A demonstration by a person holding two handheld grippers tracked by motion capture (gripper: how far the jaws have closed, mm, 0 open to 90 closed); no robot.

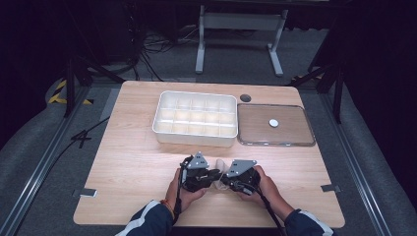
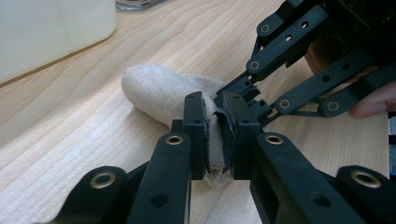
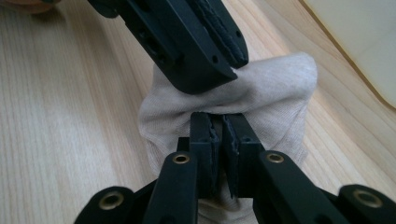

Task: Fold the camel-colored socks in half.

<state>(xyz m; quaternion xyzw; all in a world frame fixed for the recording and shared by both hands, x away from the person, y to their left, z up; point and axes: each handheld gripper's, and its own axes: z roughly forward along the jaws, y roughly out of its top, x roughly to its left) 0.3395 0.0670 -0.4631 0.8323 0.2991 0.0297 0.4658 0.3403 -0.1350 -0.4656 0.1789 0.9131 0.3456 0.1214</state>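
From above, both hands are meeting near the table's (image 1: 128,162) front edge, while the left gripper (image 2: 215,135) is clamping a pale sock (image 2: 159,93) (lying on the wood), and the right gripper (image 3: 220,149) is pinching the same sock.
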